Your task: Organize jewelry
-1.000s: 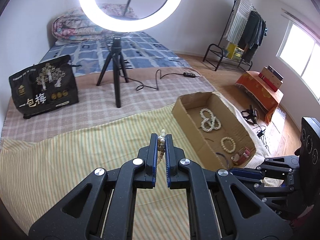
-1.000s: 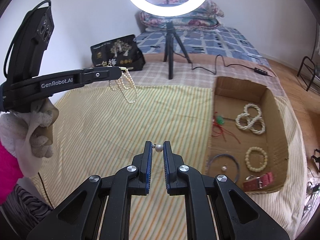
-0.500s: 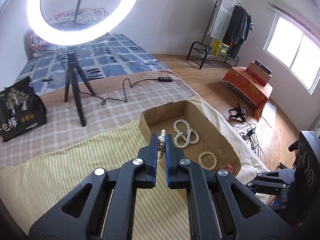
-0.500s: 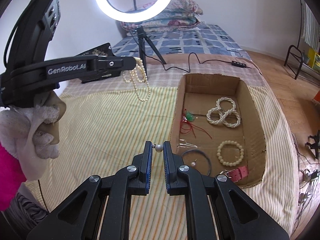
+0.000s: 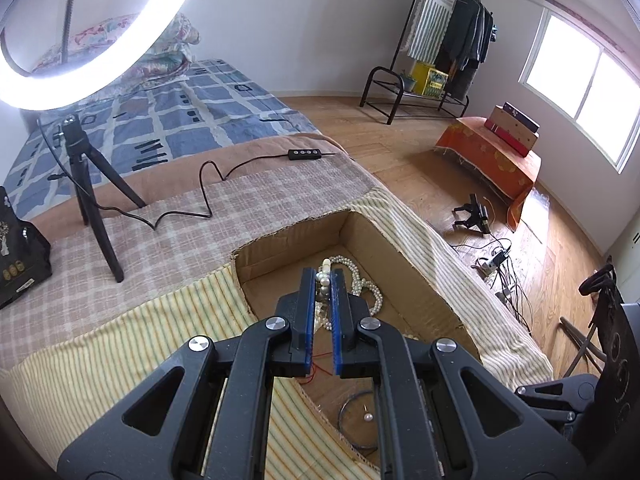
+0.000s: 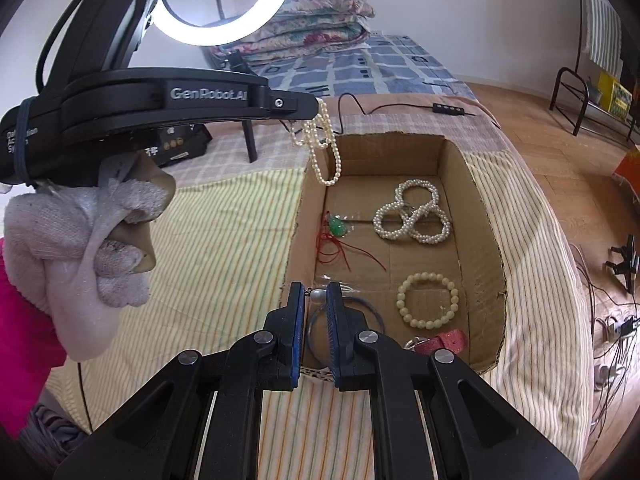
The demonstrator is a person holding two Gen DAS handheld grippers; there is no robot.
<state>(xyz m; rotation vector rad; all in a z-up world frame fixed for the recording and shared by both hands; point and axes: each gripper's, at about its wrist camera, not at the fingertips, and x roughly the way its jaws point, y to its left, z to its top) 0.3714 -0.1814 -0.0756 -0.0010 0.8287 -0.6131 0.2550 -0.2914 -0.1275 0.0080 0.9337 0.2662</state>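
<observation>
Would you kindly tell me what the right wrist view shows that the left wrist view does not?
Only the right wrist view: the gloved hand, the pearl necklace dangling from the left gripper, the green pendant, the bead bracelet.

Only the left wrist view: the window, the orange cloth.

Both: the cardboard box, the coiled pearls, the ring light.

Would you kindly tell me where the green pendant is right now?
In the right wrist view, the green pendant lies inside the cardboard box by its left wall, on its red cord, left of the coiled pearl necklace.
</observation>
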